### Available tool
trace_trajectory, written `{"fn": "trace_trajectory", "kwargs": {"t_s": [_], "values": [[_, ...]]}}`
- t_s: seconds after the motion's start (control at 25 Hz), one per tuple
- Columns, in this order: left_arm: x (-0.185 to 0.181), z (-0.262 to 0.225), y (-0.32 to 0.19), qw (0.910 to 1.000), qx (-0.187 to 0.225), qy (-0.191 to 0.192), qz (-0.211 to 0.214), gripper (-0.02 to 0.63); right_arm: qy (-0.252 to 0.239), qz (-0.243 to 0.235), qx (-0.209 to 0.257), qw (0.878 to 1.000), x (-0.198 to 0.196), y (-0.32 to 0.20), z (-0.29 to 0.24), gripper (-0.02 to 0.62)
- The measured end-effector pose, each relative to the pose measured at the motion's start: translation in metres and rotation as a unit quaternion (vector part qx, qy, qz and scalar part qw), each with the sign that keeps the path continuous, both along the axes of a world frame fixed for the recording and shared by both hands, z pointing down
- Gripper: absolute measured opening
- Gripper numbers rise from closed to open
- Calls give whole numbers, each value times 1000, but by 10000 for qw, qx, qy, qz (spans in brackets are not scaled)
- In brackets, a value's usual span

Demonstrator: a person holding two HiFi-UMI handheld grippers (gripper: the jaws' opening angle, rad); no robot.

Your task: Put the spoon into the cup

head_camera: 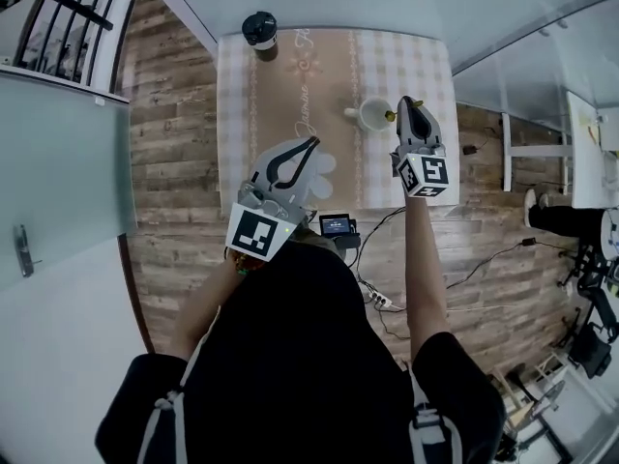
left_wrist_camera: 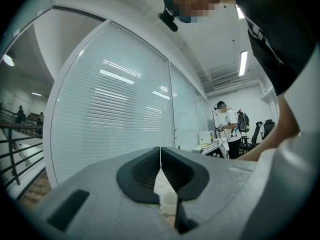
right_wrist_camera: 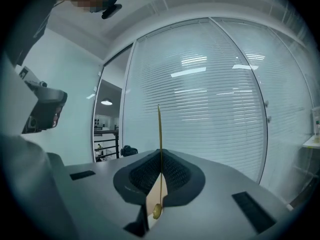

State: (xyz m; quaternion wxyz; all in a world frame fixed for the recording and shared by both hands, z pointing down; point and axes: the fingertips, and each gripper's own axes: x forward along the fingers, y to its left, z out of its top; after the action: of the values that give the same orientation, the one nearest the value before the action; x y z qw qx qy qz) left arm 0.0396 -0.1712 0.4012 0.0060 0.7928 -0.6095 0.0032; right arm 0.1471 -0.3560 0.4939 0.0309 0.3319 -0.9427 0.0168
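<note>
A white cup (head_camera: 371,114) stands on the checked tablecloth (head_camera: 426,61), its handle pointing left. My right gripper (head_camera: 405,102) hovers just right of the cup, shut on a thin gold spoon (head_camera: 390,116). In the right gripper view the spoon (right_wrist_camera: 160,134) stands between the closed jaws of that gripper (right_wrist_camera: 160,156), handle poking beyond the tips and bowl toward the camera. My left gripper (head_camera: 309,144) is shut and holds nothing, nearer the table's front edge and left of the cup. Through the left gripper's (left_wrist_camera: 160,151) jaws a bit of the white cup (left_wrist_camera: 169,204) shows.
A dark lidded cup (head_camera: 260,31) stands at the table's far left corner. A small screen device (head_camera: 336,225) and cables (head_camera: 387,298) lie on the wooden floor by the table's front edge. A glass wall with blinds (right_wrist_camera: 220,104) and a person (left_wrist_camera: 231,126) are behind.
</note>
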Motion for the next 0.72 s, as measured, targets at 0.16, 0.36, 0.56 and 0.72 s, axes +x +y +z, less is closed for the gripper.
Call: {"fn": "trace_trajectory", "kwargs": {"t_s": [0.16,0.36,0.56,0.72], "values": [[-10,2,5,9999,-91,-49,-117,20,210,-5,-225,9995,-11,-11,36,6],[-10,8,10,9997,-198,-105,-113,20,478,12,-520,9975,-11,-17,72,6],[-11,13,9,9996,-242,-113,-125,20,599,21,-700,9957,-12,-19,92,6],[-10,14,5,9996,-235,-158,-67,20,702,95,-846,9939,-9,-22,104,6]]}}
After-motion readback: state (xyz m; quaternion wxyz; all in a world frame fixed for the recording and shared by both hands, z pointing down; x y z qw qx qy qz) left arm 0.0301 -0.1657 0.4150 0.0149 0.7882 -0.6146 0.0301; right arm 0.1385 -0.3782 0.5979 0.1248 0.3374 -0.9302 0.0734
